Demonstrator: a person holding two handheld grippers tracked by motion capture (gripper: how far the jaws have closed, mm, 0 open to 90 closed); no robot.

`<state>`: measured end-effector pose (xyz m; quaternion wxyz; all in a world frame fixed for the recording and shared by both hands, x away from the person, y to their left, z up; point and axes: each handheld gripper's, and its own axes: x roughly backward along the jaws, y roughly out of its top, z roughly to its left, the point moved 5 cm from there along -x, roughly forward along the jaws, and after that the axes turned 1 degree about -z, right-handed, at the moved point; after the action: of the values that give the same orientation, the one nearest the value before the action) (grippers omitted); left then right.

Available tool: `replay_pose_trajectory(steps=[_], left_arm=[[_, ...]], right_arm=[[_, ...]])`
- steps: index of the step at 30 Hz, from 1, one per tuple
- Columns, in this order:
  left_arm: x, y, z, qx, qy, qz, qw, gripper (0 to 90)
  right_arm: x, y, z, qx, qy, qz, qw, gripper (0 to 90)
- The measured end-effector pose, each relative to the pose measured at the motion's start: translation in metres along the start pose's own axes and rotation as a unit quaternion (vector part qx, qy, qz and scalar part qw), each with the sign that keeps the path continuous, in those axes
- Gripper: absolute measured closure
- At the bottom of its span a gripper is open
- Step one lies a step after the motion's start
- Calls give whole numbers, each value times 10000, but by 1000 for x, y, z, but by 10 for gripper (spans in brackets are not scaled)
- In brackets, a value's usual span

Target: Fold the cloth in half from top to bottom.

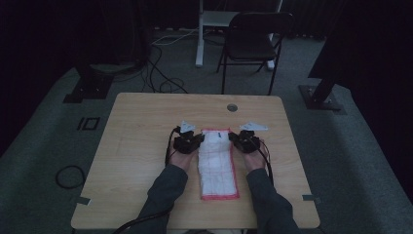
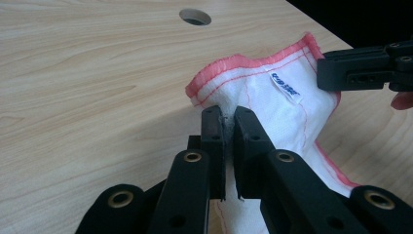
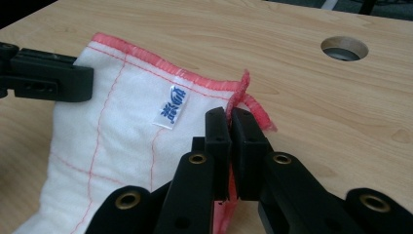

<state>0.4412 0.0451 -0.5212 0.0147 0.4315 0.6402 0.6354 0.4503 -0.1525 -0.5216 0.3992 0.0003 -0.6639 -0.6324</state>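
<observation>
A white cloth with a pink hem and thin red grid lines lies lengthwise on the wooden table. Its far end is lifted slightly off the wood. My left gripper is shut on the cloth's far left corner; in the left gripper view the jaws pinch the white fabric. My right gripper is shut on the far right corner, and in the right gripper view the pink hem curls up between the jaws. A small blue-printed label sits near the far hem.
A round cable hole lies in the table beyond the cloth. A black folding chair and a white desk leg stand on the floor behind the table. Cables run over the carpet.
</observation>
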Motion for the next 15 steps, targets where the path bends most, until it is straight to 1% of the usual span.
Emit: replay_pose_trajectory(steps=[3,8,15], left_arm=[[5,-1,-3,-19,-45,-40,10000,852],[14,-2,-8,-96,-108,-111,9998,853],[25,-4,-16,-104,-205,-164,9996,853]], right_arm=[[4,-2,4,81,12,-32,10000,873],[14,-3,8,117,48,-145,9998,874],[29,-4,15,169,106,-313,9993,874]])
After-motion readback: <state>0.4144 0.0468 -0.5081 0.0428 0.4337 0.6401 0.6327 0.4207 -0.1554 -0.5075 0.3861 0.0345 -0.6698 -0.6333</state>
